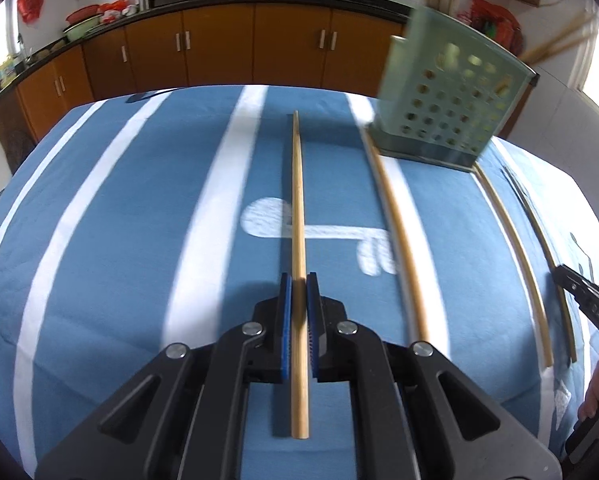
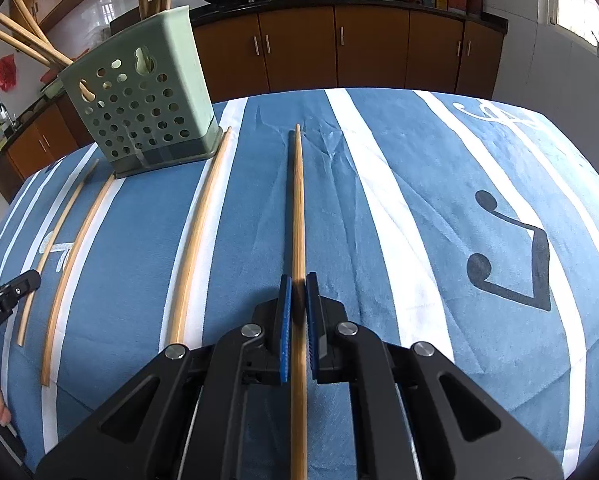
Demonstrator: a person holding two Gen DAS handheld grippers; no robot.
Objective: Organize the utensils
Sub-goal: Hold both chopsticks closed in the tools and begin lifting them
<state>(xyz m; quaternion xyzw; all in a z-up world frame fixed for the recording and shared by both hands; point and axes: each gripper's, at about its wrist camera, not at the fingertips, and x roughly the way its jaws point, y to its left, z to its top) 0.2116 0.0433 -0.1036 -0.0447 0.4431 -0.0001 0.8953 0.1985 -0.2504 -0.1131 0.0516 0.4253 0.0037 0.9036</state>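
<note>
Chopsticks are the things to be organized: one bamboo chopstick (image 1: pixel 298 216) runs lengthwise between the blue pads of the left gripper (image 1: pixel 298 280), and another chopstick (image 2: pixel 298 216) lies the same way in the right gripper (image 2: pixel 298 280). Each gripper looks clenched on its stick, pads pressed against the sides, taken toward the thick butt end. Whether the tips still rest on the cloth I cannot tell.

More loose chopsticks (image 2: pixel 195 240) lie on the blue striped cloth of the worktop (image 2: pixel 419 240), running back toward its far edge. There the green perforated chopstick holder (image 2: pixel 147 96) stands, several sticks already leaning out of its top.

The sticks should be light, stiff and smooth, so likely to pivot or slip in a two-pad grip. Holding near the thick end leaves a long free tip to aim into the holder's opening.
</note>
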